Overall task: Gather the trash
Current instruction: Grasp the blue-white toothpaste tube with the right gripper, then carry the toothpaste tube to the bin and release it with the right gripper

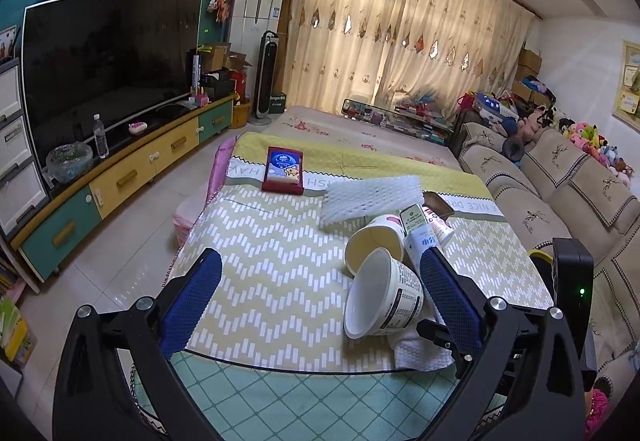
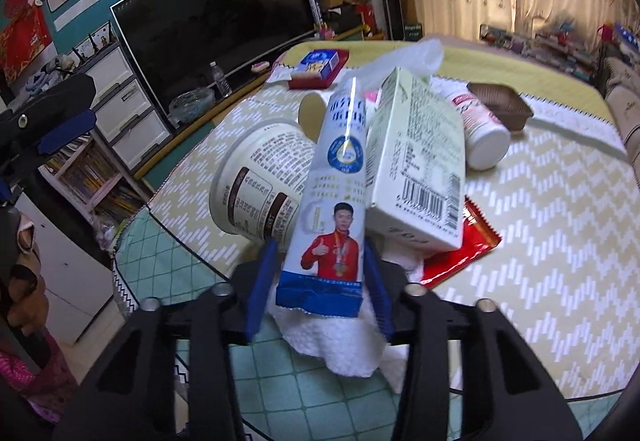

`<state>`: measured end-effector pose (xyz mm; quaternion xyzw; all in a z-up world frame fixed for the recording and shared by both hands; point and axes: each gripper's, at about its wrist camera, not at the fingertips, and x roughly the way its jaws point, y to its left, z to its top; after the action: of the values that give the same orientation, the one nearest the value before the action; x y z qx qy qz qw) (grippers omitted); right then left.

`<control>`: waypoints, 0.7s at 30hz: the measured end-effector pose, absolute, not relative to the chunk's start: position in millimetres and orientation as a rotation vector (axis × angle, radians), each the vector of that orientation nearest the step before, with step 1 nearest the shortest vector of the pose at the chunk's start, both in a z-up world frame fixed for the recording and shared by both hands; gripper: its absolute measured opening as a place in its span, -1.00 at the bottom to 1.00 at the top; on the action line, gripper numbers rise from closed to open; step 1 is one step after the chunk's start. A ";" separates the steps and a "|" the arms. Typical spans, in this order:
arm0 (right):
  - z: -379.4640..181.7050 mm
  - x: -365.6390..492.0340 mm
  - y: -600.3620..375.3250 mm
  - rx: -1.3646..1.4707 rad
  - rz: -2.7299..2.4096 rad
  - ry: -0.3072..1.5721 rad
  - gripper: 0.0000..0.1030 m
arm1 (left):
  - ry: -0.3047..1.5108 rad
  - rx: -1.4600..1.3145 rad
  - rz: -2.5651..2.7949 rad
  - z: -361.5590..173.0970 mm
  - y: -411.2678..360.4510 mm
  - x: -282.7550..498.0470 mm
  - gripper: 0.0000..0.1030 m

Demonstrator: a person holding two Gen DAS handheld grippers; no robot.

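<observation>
The right gripper (image 2: 320,273) pinches the blue-and-white pouch (image 2: 334,193) at its lower end amid the trash heaped on the table (image 2: 540,201), while the left gripper (image 1: 320,305) hangs spread and empty nearby, so lifting it clear without toppling the leaning carton (image 2: 420,161) seems next.

Green-and-white zigzag tablecloth (image 1: 280,273); blue-white sachet (image 2: 332,201); red wrapper (image 2: 468,249).

A home living room. Beyond the left claw (image 1: 320,293) a cloth-covered table (image 1: 260,241) stands; a big television (image 1: 108,69) on a drawer cabinet (image 1: 132,173) is to its left, a sofa (image 1: 552,193) with plush toys (image 1: 588,141) to its right. Curtains (image 1: 400,41) hang far ahead.
</observation>
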<state>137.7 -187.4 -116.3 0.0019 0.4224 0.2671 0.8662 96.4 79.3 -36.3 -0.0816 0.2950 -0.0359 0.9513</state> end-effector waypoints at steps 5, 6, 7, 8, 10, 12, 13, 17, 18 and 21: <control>-107.8 134.4 -196.4 0.028 0.562 0.857 -0.28 | 0.619 -0.163 -0.080 -43.4 74.1 102.6 0.90; -105.9 133.7 -198.3 0.029 0.560 0.851 -0.28 | 0.624 -0.161 -0.083 -45.4 72.0 104.4 0.90; -103.6 132.9 -200.1 0.030 0.559 0.844 -0.28 | 0.626 -0.160 -0.085 -46.4 70.9 105.1 0.90; -101.7 132.0 -202.0 0.031 0.560 0.839 -0.28 | 0.631 -0.157 -0.089 -48.0 68.1 106.8 0.90; -97.6 129.4 -206.5 0.038 0.563 0.824 -0.28 | 0.637 -0.154 -0.096 -50.3 65.4 108.7 0.90; -92.9 126.8 -212.3 0.041 0.556 0.807 -0.28 | 0.645 -0.146 -0.116 -53.1 58.6 110.9 0.90; -90.6 125.7 -218.2 0.045 0.545 0.796 -0.28 | 0.650 -0.141 -0.125 -55.4 56.4 111.7 0.90; -83.4 128.0 -253.9 0.077 0.459 0.762 -0.28 | 0.687 -0.112 -0.186 -66.9 39.0 119.2 0.90; -82.1 128.8 -262.2 0.083 0.434 0.755 -0.28 | 0.700 -0.106 -0.203 -71.2 32.9 122.2 0.90; -80.3 134.8 -303.9 0.113 0.314 0.734 -0.28 | 0.724 -0.092 -0.225 -80.5 21.7 128.6 0.90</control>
<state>134.8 -303.9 -80.3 0.0548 0.3569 0.1530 0.9199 128.6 21.7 -80.5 -0.0451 0.3533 -0.1096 0.9280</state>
